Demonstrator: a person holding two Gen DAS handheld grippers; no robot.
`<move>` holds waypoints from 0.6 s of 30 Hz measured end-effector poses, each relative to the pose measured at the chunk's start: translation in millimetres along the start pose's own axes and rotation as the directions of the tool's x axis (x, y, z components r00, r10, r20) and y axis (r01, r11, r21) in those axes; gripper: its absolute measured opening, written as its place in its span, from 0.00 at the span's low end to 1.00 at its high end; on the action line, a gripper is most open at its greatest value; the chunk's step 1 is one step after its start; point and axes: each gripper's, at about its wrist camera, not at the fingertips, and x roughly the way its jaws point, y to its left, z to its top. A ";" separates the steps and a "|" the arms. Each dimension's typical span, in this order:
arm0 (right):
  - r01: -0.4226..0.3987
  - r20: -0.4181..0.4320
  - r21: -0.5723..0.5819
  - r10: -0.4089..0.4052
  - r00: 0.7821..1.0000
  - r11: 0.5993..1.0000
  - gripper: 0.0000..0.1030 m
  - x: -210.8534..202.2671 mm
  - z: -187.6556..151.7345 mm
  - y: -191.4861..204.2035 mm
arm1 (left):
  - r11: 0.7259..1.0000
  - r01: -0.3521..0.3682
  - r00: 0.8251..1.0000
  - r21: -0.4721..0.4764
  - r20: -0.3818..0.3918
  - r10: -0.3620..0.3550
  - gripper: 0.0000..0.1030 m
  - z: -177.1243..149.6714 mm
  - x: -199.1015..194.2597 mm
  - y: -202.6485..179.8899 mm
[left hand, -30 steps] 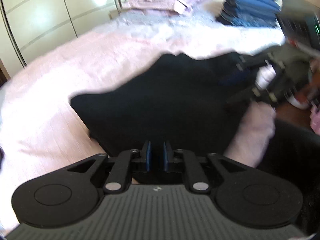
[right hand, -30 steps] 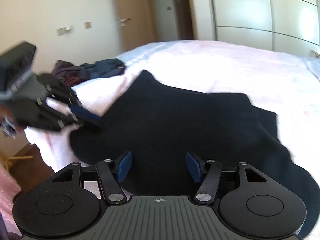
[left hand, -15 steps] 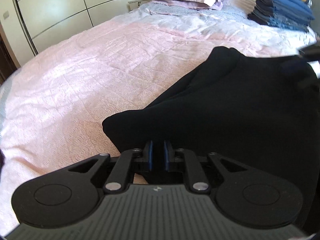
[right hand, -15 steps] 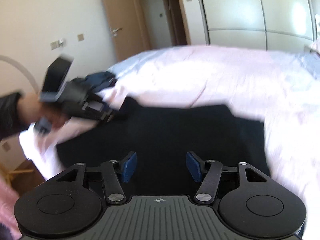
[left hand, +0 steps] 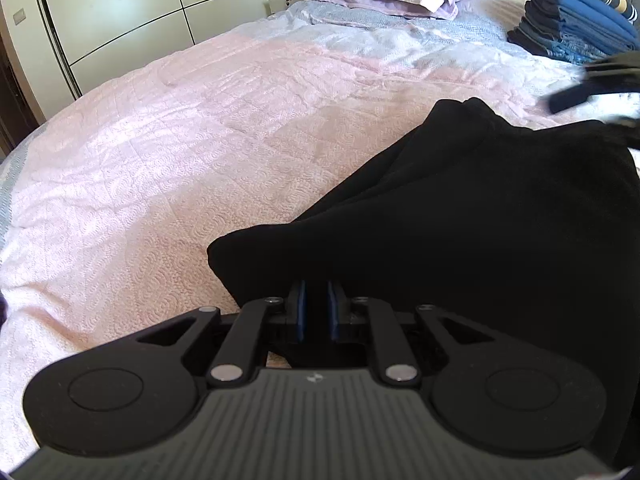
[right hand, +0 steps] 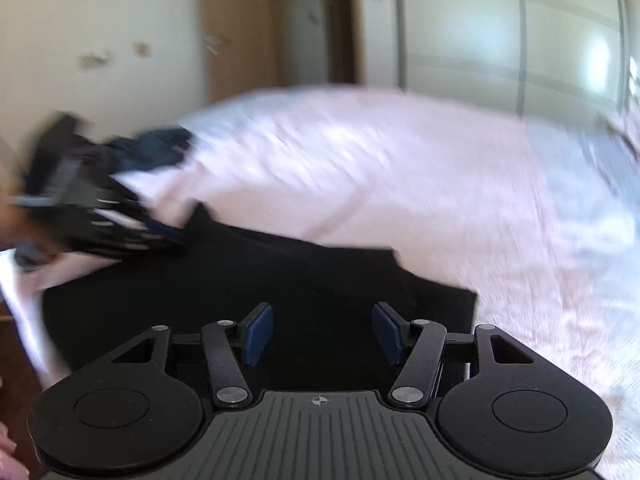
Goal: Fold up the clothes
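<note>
Matt black cloth garment point(left hand: 480, 216) is lying on a rough, quilted pink bedspread point(left hand: 200, 128); glossy wardrobe panels point(left hand: 120, 12) are shining at eleven o'clock.

Left gripper point(left hand: 316, 314): angled downward, blue pads nearly together, pinching a fold of black garment point(left hand: 460, 232) between them. Right gripper point(right hand: 322, 330): tilted downward, jaws standing wide apart, pads clear of the cloth below, nothing held. Seen blurred at far left of the right wrist view: the left gripper, gripped by a hand point(right hand: 28, 236).

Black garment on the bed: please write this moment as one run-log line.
left gripper: shut on black garment | right gripper: open, empty | pink bedspread
</note>
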 end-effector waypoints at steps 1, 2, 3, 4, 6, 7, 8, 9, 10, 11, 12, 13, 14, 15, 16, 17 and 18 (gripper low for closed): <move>-0.011 0.020 -0.044 0.012 1.000 0.999 0.58 -16.6 -5.2 13.7 | 1.000 -0.007 1.000 0.004 -0.002 0.007 0.12 1.0 0.2 -1.4; -0.017 0.022 -0.107 0.019 1.000 0.994 0.58 -25.9 -10.5 30.8 | 1.000 -0.016 1.000 0.008 -0.005 0.016 0.12 2.0 0.1 -3.2; -0.022 0.023 -0.170 0.026 0.999 0.985 0.58 -35.1 -15.9 47.8 | 1.000 -0.024 1.000 0.012 -0.008 0.024 0.12 2.9 0.0 -5.1; -0.017 0.007 -0.238 0.020 1.000 0.971 0.58 -41.6 -24.7 61.7 | 0.999 -0.032 0.999 0.013 -0.012 0.032 0.12 3.9 -0.3 -6.7; -0.014 -0.027 -0.355 0.005 1.000 0.935 0.58 -52.7 -41.7 85.6 | 0.999 -0.048 0.999 0.015 -0.015 0.048 0.12 5.6 -2.8 -9.2; -0.005 -0.042 -0.387 -0.012 0.999 0.922 0.58 -50.9 -47.9 91.7 | 0.998 -0.064 0.998 0.021 -0.014 0.064 0.16 6.4 -4.7 -11.0; 0.003 -0.058 -0.418 -0.030 0.998 0.908 0.58 -49.1 -54.1 97.8 | 0.995 -0.092 0.996 0.028 -0.006 0.092 0.24 7.1 -8.0 -12.9; 0.010 -0.072 -0.449 -0.048 0.996 0.894 0.58 -47.2 -60.3 104.0 | 0.993 -0.116 0.993 0.027 0.012 0.116 0.27 7.3 -13.7 -13.6; 0.017 -0.086 -0.479 -0.066 0.994 0.878 0.58 -45.4 -66.5 110.0 | 0.993 -0.116 0.993 0.021 0.037 0.115 0.31 6.7 -22.8 -12.8; 0.028 -0.087 -0.502 -0.083 0.993 0.864 0.58 -42.5 -70.0 113.6 | 0.994 -0.109 0.992 0.014 0.062 0.108 0.33 5.9 -32.8 -11.7; 0.034 -0.089 -0.534 -0.096 0.991 0.845 0.58 -38.0 -72.5 117.7 | 0.995 -0.102 0.991 0.007 0.087 0.101 0.36 5.0 -42.8 -10.6; 0.039 -0.090 -0.565 -0.108 0.990 0.824 0.58 -33.5 -75.0 121.9 | 0.996 -0.095 0.989 0.000 0.112 0.094 0.40 4.2 -52.7 -9.5; 0.044 -0.090 -0.596 -0.121 0.989 0.802 0.58 -29.1 -77.6 125.9 | 0.995 -0.101 0.987 0.018 0.131 0.097 0.45 2.2 -63.9 -11.2; 0.050 -0.085 -0.624 -0.131 0.988 0.780 0.58 -29.4 -84.7 122.7 | 0.992 -0.112 0.984 0.053 0.143 0.103 0.47 -0.4 -74.7 -15.1; 0.054 -0.084 -0.649 -0.142 0.986 0.759 0.58 -22.8 -86.1 125.0 | 0.988 -0.122 0.982 0.097 0.156 0.106 0.53 -3.1 -85.2 -20.9; 0.057 -0.083 -0.674 -0.153 0.985 0.736 0.58 -16.2 -87.6 127.3 | 0.981 -0.127 0.980 0.144 0.171 0.101 0.60 -6.8 -95.7 -28.4; 0.055 -0.084 -0.701 -0.159 0.984 0.711 0.58 -11.5 -90.3 125.4 | 0.973 -0.130 0.978 0.191 0.187 0.094 0.64 -10.7 -106.2 -36.4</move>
